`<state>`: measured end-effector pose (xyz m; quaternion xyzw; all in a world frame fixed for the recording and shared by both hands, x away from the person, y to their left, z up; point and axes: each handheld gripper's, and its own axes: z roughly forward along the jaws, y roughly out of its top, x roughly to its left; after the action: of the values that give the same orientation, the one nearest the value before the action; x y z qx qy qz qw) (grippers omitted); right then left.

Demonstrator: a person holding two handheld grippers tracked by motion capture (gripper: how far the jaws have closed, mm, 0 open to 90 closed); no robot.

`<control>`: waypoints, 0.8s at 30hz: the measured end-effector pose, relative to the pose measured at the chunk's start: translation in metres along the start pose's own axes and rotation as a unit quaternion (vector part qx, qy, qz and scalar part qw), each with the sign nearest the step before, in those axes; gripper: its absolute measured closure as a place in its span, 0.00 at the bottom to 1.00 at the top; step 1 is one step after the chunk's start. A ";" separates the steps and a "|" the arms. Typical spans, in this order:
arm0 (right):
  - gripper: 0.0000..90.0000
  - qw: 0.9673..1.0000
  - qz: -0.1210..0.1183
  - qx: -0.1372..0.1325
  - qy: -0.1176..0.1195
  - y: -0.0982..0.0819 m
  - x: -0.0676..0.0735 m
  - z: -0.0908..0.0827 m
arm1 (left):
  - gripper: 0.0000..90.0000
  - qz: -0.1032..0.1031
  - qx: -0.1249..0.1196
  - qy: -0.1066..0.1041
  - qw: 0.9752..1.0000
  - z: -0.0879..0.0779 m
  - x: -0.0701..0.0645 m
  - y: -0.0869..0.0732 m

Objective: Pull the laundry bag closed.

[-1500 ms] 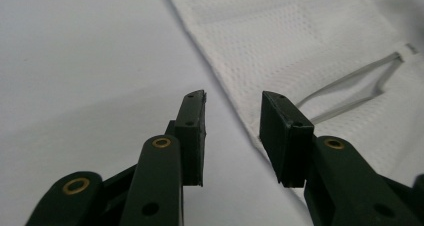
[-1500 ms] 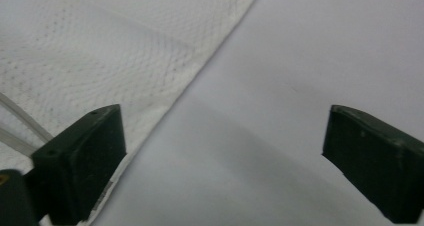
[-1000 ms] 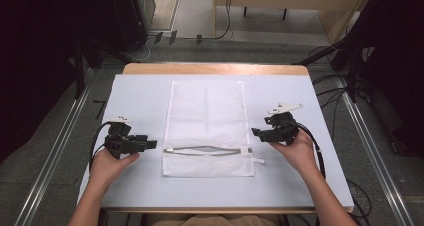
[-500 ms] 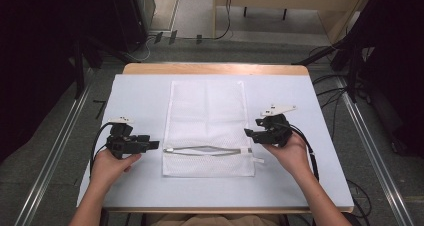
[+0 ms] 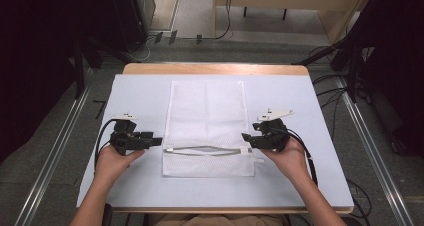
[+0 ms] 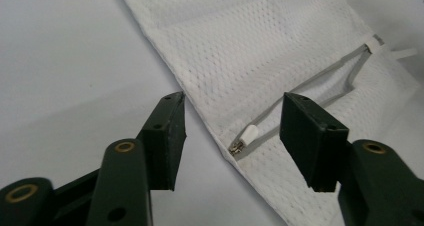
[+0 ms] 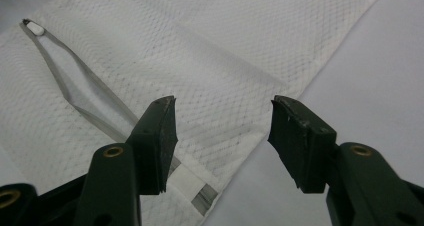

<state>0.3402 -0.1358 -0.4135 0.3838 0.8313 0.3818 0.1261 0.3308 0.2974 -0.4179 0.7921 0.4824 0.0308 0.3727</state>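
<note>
Both grippers closing in on the mesh bag's zipper ends

My right gripper (image 5: 246, 137) has slid in from a second ago and now sits at the right edge of the mesh bag (image 5: 207, 117), which lies flat mid-bench. My left gripper (image 5: 159, 141) waits just beside the left edge. Both sets of jaws have just been narrowing yet stand apart, nothing clamped — the zipper pull (image 6: 245, 137) lies ahead between the left jaws. I judge a two-ended grasp comes next. Bare bench (image 5: 310, 186) surrounds the bag — ample room.
</note>
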 end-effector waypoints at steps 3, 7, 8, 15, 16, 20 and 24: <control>0.51 1.000 -0.004 0.001 0.000 -0.002 0.003 -0.002 | 0.53 -0.007 0.009 -0.003 1.000 0.004 -0.001 0.003; 0.52 1.000 -0.019 0.001 0.004 0.000 0.012 -0.001 | 0.50 0.005 0.012 -0.009 1.000 0.005 -0.005 0.002; 0.52 1.000 -0.026 -0.001 0.008 0.000 0.014 -0.001 | 0.50 0.003 0.010 -0.010 1.000 0.004 -0.006 0.002; 0.54 0.999 -0.037 -0.009 0.023 0.004 0.029 0.003 | 0.49 0.003 0.004 -0.008 1.000 0.001 -0.006 0.003; 0.55 0.999 -0.032 -0.013 0.037 0.006 0.032 0.005 | 0.49 0.007 0.003 -0.009 1.000 0.000 -0.007 0.003; 0.56 0.998 -0.004 -0.008 0.063 0.009 0.036 0.008 | 0.48 0.010 0.005 -0.011 1.000 0.001 -0.009 0.002; 0.55 0.998 -0.007 -0.002 0.069 0.014 0.041 0.013 | 0.48 0.008 0.004 -0.011 1.000 0.000 -0.009 0.002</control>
<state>0.3260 -0.0930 -0.4086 0.3503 0.8402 0.4078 0.0719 0.3276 0.2900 -0.4138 0.7975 0.4724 0.0231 0.3745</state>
